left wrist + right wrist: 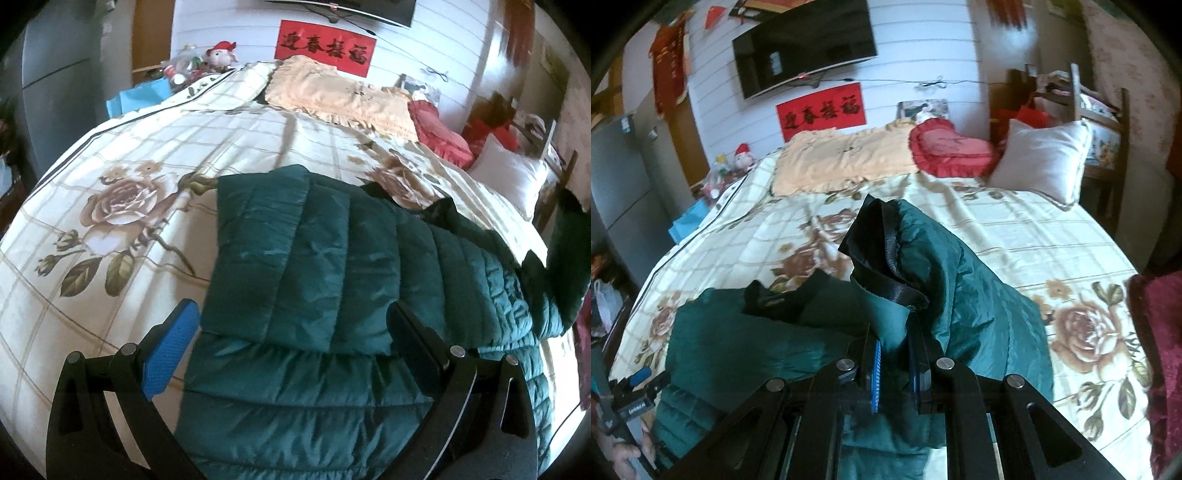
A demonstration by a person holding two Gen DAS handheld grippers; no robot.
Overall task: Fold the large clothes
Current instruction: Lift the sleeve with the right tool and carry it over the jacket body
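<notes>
Nearest the right wrist camera, the right gripper [895, 363] had its jaws clamped on a bunched edge of the green quilted jacket [314, 280], lifting that part off the bed [155, 147] so the black lining showed. The left gripper [291, 332] hung over the jacket with its jaws spread wide on either side of a folded panel, gripping nothing.

The jacket lay on the floral bedspread at the near edge of the bed. One panel looked already folded over the body, which suggested the folding was under way; the raised part in the right jaws had not yet been laid down, and a final fold likely remained.

Counted: one jacket, two grippers, one bed. At the head of the bed were one peach pillow [842, 158], one red pillow [951, 147] and one white pillow [1041, 158].
</notes>
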